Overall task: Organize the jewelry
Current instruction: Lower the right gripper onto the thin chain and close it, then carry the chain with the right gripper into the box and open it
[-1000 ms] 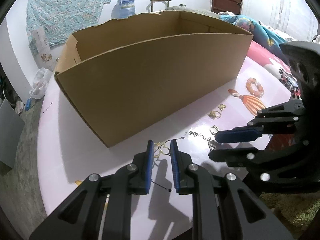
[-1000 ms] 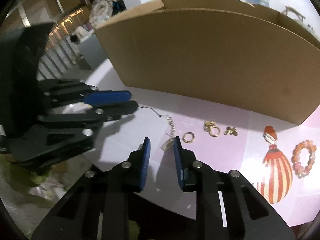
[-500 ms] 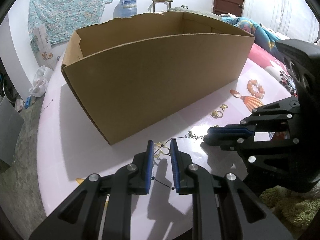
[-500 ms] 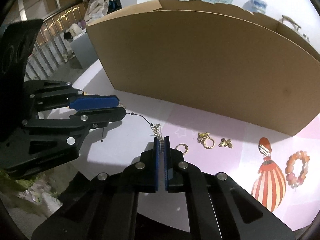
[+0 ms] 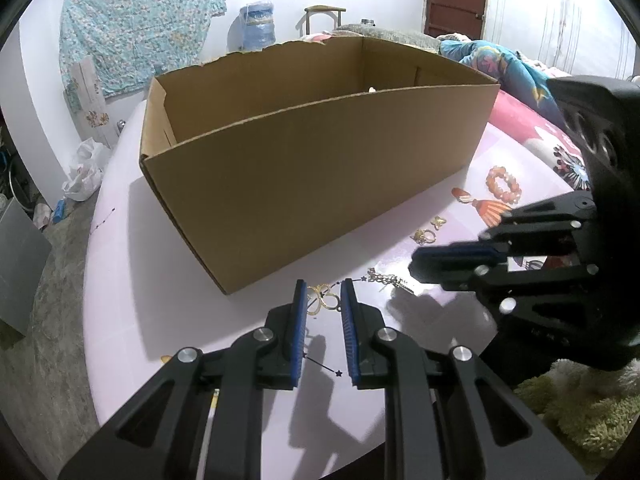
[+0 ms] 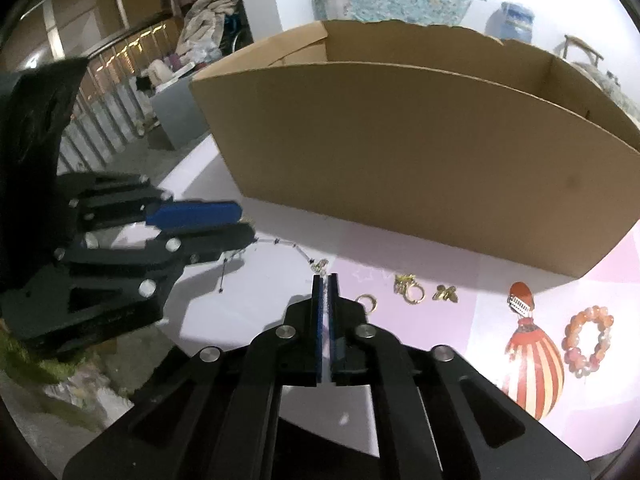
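Blue fingers [image 6: 319, 320] pinching chain [image 6: 289, 246]

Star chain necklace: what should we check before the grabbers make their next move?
1. Thin dark star chain between right gripper pads: ok, but its jaws are opening.
2. Left gripper clear of chain: not ok, chain crosses between its open fingers.
3. Brown cardboard box open on top: ok.
4. Chain untangled from gold bow charm: cannot tell.
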The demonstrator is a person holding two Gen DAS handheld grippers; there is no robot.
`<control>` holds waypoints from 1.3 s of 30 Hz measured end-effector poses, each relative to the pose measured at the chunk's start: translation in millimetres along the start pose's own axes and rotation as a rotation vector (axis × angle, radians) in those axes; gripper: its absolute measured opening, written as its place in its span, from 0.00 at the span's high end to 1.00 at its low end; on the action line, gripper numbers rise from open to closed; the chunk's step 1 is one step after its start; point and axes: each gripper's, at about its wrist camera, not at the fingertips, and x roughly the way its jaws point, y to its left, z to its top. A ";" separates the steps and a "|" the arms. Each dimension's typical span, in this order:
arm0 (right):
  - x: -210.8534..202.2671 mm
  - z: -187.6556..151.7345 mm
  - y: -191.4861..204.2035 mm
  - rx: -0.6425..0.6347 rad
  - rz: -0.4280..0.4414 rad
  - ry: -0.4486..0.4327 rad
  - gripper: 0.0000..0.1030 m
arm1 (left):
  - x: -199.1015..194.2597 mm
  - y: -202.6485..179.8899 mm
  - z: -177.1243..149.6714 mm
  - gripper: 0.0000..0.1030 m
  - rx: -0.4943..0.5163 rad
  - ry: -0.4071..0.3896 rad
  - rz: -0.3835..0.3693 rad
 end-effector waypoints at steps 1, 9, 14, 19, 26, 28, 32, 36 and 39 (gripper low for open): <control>0.4 0.0 1.1 -0.013 -0.012 -0.004 0.71 | -0.3 -0.3 -0.2 0.84 0.000 -0.001 0.001; 12.8 -0.7 8.7 -0.084 -0.030 0.030 0.95 | -3.2 1.3 -2.1 0.84 -0.011 -0.007 0.007; 3.0 -3.9 6.7 -0.080 -0.028 0.019 1.00 | -6.9 3.4 -2.7 0.84 -0.017 -0.012 0.016; -21.2 -7.1 -0.2 -0.026 -0.003 -0.019 1.00 | -16.9 4.9 -3.3 0.84 -0.020 -0.028 0.028; -71.8 2.3 -9.8 0.020 0.024 -0.121 1.00 | -45.2 1.1 2.6 0.84 -0.027 -0.082 0.013; -86.7 7.8 -12.3 0.018 0.031 -0.168 1.00 | -63.3 -1.8 11.9 0.84 -0.017 -0.127 0.013; -111.2 32.1 -15.1 0.005 0.044 -0.275 1.00 | -93.5 -7.9 32.0 0.84 0.013 -0.219 -0.006; -115.5 71.4 -27.5 0.012 0.055 -0.358 1.00 | -108.6 -13.4 62.9 0.84 0.054 -0.309 -0.031; -108.1 89.6 -49.7 0.046 0.059 -0.361 1.00 | -91.5 -8.5 92.0 0.84 0.026 -0.309 -0.084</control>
